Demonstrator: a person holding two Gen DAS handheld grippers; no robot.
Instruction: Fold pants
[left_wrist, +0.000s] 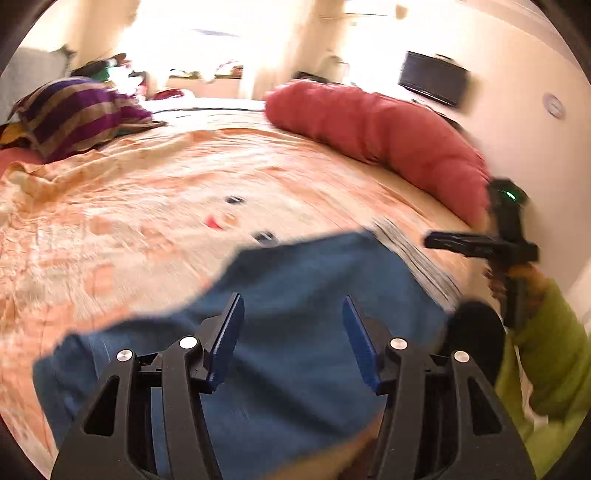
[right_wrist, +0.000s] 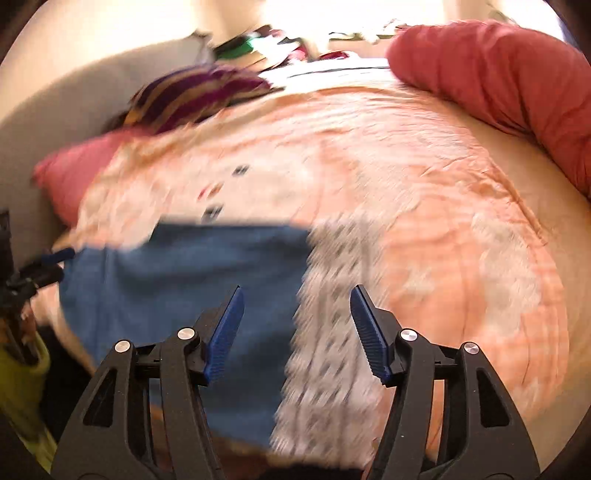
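- Blue pants lie on the bed, a grey patterned cloth touching their right edge.
- Left claw spread, empty, above the pants.
- Right claw spread, empty, above the cloth's edge.
- Red bolster beyond.

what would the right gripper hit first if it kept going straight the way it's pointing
Most likely the grey-and-white patterned fabric lying beside the blue pants on the bed cover. It fills the gap between the open jaws of the right gripper. Motion blur makes depth uncertain.
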